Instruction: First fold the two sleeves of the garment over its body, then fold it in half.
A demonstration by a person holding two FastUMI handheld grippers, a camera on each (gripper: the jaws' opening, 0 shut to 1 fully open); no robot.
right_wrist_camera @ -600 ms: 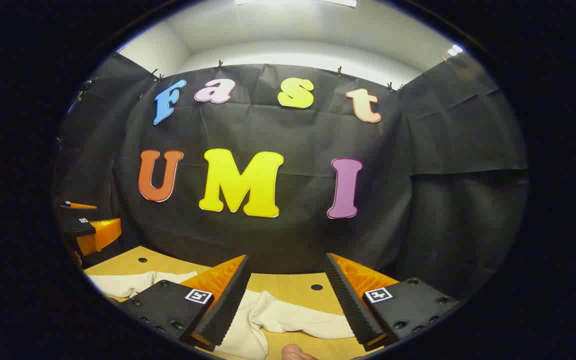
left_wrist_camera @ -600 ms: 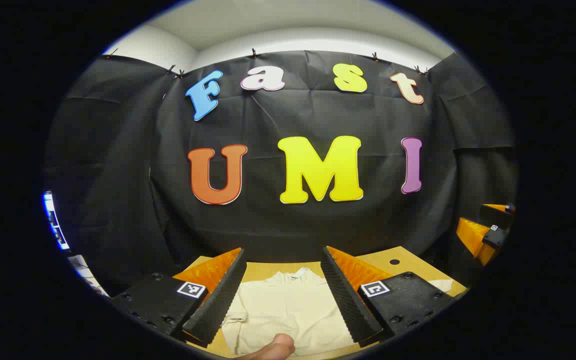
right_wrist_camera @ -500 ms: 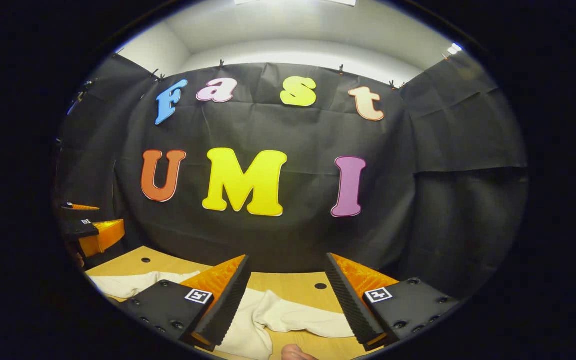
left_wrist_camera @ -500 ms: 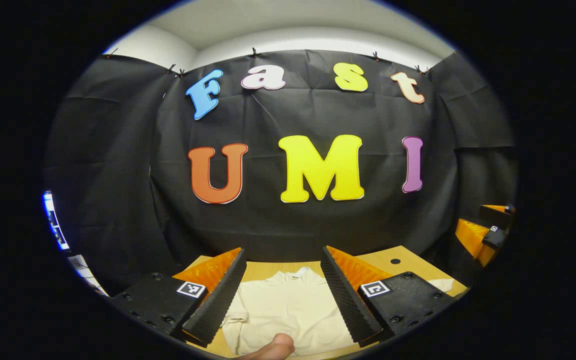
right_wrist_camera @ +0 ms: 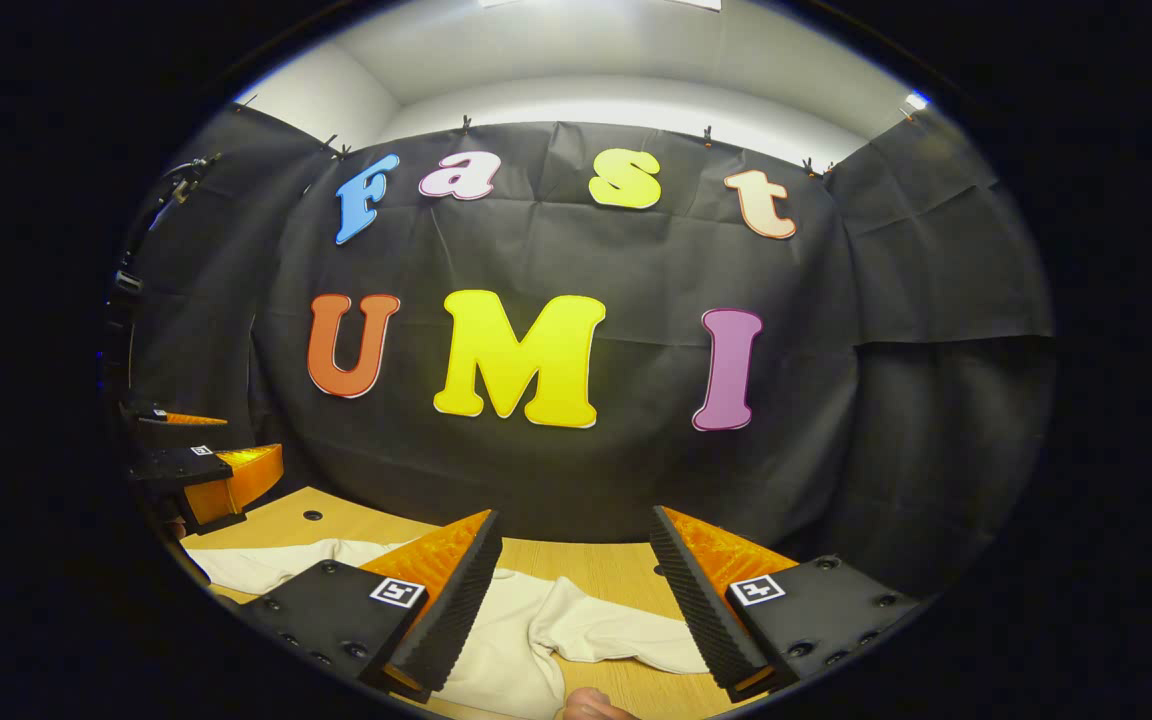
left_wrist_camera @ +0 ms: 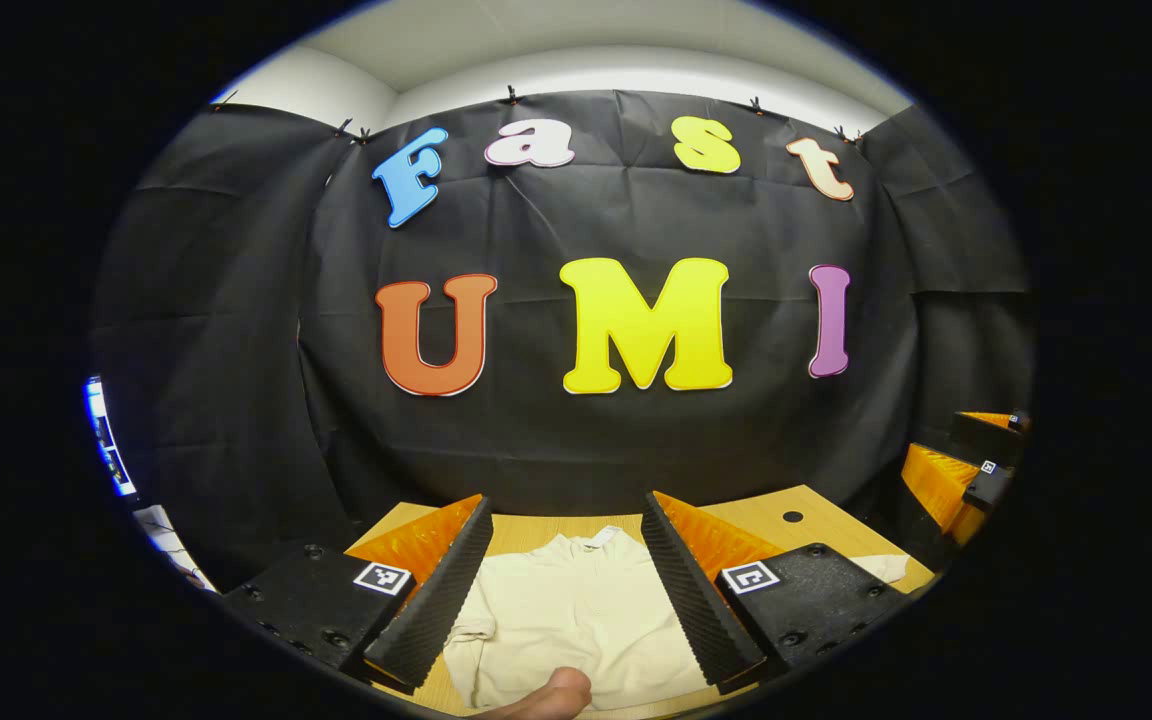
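Left gripper view: left gripper (left_wrist_camera: 566,560) hangs above the table (left_wrist_camera: 816,505), jaws spread wide and grasping nothing, aimed forward over the garment (left_wrist_camera: 576,620), a cream top lying flat on the table with its collar and tag at the far end. The wide gap frames the garment's body, probably so either edge can be reached from above. A fingertip (left_wrist_camera: 556,692) of the holding hand pokes in at the bottom edge, below the cloth. A bit of cream cloth peeks out past the right finger, near the table's right edge; which part of the garment it is I cannot tell. The right gripper (left_wrist_camera: 966,470) shows far off at the right, level with this one and off the cloth; its gap cannot be judged from here. Right gripper view: the right gripper's jaws are released too, nothing between them, poised over a sleeve (right_wrist_camera: 616,630) that runs out sideways across the bare table, rumpled and not lying over the body. That fits the sleeve fold still being owed on this side, and the jaws sit right above it, likely for a pinch. More cream cloth lies to the left, behind the left finger. The left gripper shows at the far left, above the table.
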